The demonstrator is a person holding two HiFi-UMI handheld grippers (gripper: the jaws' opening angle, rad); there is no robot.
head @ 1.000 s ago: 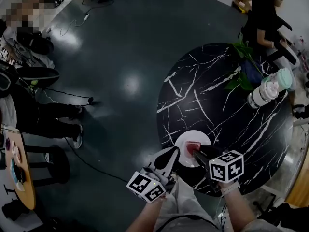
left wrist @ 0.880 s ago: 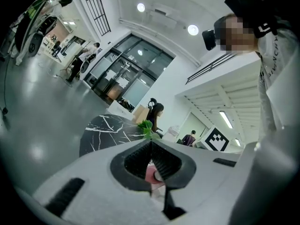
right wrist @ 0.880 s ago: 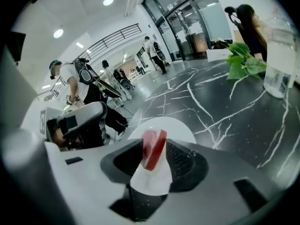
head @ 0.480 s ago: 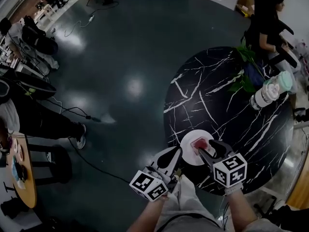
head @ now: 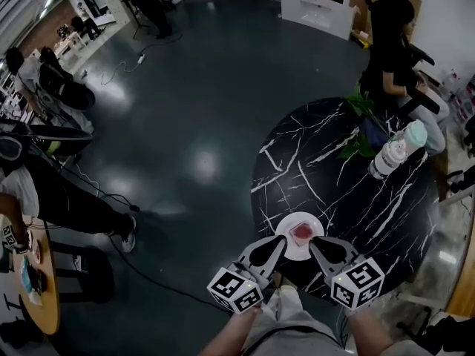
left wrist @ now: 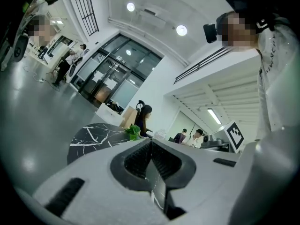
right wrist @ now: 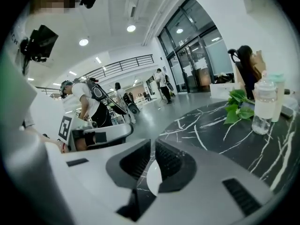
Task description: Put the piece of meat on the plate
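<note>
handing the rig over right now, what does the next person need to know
Grippers: the left gripper is shut and empty. The right gripper has its jaws closing with nothing between them. Both sit at the near edge of the plate.
Things: the meat lies on the plate, on the black marbled table, with no gripper touching it.
Done: the meat is on the plate.
Left: nothing that shows, probably just draw both grippers away.
</note>
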